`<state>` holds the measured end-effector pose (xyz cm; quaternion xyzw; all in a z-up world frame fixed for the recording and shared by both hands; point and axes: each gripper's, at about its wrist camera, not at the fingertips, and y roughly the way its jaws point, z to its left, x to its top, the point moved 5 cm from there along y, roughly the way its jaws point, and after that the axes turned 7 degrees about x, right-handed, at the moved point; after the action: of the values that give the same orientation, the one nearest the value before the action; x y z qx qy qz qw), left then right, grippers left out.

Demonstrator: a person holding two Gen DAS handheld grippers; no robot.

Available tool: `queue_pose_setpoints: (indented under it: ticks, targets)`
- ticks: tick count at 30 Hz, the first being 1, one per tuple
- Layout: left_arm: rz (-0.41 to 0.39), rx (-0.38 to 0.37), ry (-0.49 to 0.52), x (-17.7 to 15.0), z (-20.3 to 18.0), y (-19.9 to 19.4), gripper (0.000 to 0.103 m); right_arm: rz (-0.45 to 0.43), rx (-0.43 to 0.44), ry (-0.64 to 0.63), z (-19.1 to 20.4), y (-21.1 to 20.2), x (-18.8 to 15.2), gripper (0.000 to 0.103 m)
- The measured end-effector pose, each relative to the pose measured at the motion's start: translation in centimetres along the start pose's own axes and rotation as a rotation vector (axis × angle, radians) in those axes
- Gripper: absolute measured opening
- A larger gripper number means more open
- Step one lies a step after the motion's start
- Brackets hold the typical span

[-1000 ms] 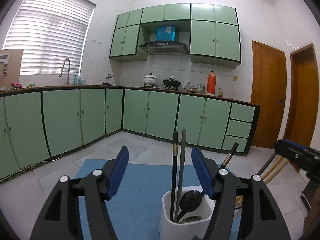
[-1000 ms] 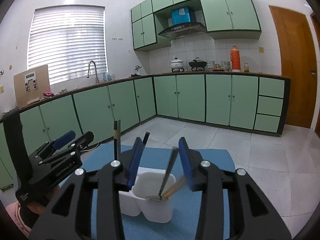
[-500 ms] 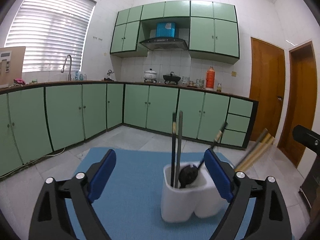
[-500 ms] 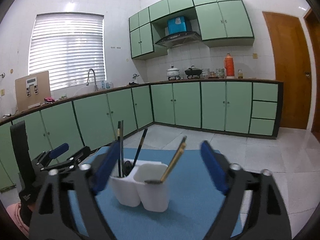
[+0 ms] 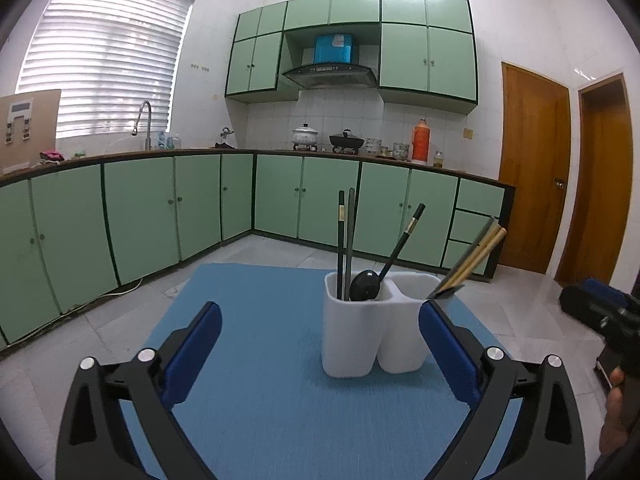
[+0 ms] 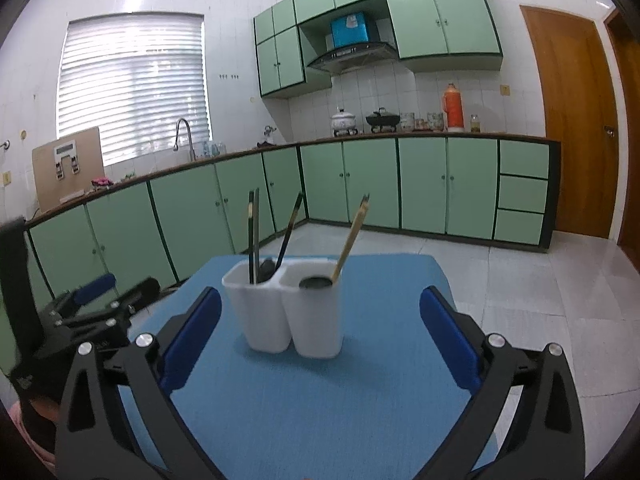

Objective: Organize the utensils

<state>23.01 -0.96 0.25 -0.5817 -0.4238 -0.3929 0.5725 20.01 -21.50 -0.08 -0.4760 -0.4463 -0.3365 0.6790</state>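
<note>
Left wrist view: utensil holder (image 5: 362, 332) ahead of the opening left claw (image 5: 320, 354), nothing between its jaws.

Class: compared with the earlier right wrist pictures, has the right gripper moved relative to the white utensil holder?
Yes. The right gripper has backed away from the white utensil holder, which now stands beyond its opening jaws.

Mint-green cabinets (image 5: 328, 208) lining white-tiled walls, daylight glowing through window blinds (image 5: 104, 76), wooden doors (image 5: 534, 168) standing right, pale tiled floor (image 6: 540, 272) gleaming
</note>
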Motion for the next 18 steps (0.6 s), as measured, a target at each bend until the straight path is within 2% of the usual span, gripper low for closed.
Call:
queue_pose_setpoints:
  ticks: [5, 14, 18]
  targets:
    - [0.036, 0.012, 0.0, -0.1, 0.0, -1.5, 0.097, 0.098, 0.004, 0.017, 0.6, -0.3, -0.7, 0.097]
    - [0.147, 0.0, 0.04, -1.4, -0.8, -3.3, 0.097, 0.178, -0.003, 0.017, 1.9, -1.7, -1.6, 0.097]
    - [0.158, -0.003, 0.049, -1.3, -1.2, -4.0, 0.097, 0.194, 0.004, 0.031, 2.1, -2.2, -1.5, 0.097]
